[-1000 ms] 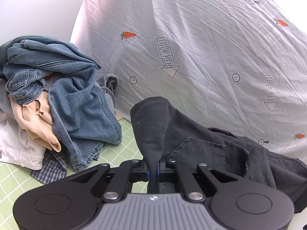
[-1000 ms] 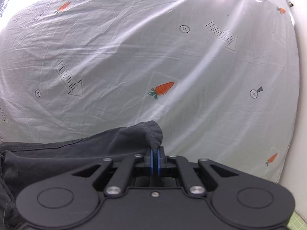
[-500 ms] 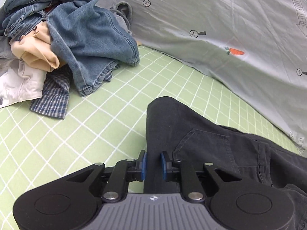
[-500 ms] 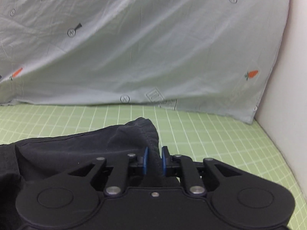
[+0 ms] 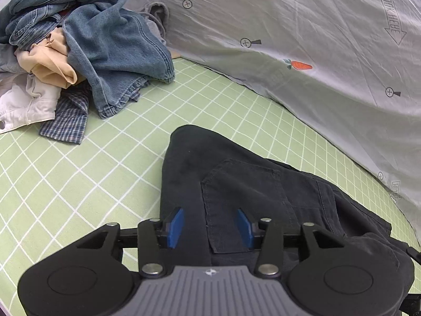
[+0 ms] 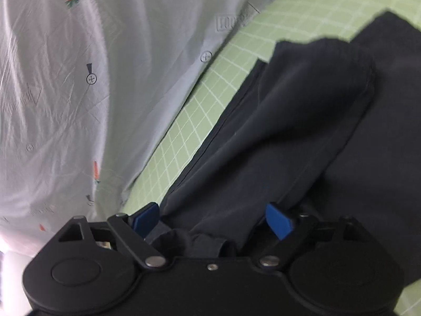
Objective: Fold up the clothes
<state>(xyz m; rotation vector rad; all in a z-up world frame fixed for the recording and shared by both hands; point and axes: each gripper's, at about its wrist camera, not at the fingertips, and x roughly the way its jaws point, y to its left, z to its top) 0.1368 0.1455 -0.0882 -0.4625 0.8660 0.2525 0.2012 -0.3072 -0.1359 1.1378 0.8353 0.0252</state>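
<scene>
Grey printed sheet (image 5: 315, 52) backs the whole scene, draped down to the green grid mat (image 5: 92, 171) that covers the counter. Heap of other clothes (image 5: 79, 47) (denim, beige, white, plaid) sits at the mat's far left, well apart from the work.

Task item: black trousers (image 5: 250, 184), lying flat on the mat. Left view shows the pocket end; right view shows a leg (image 6: 302, 121) doubled over the layer beneath.

Left gripper (image 5: 210, 227): fingers spread wide, over the cloth, gripping nothing. Right gripper (image 6: 211, 220): fingers also wide, straddling the leg near its hem, nothing clamped.

Key relation: long axis of the trousers runs across from left gripper to right, one gripper at each end, cloth directly under and ahead of both. Neither is nearer.

Judgement: fits either a laid-flat garment awaiting a fold or a fold just set down. Can't tell which.
</scene>
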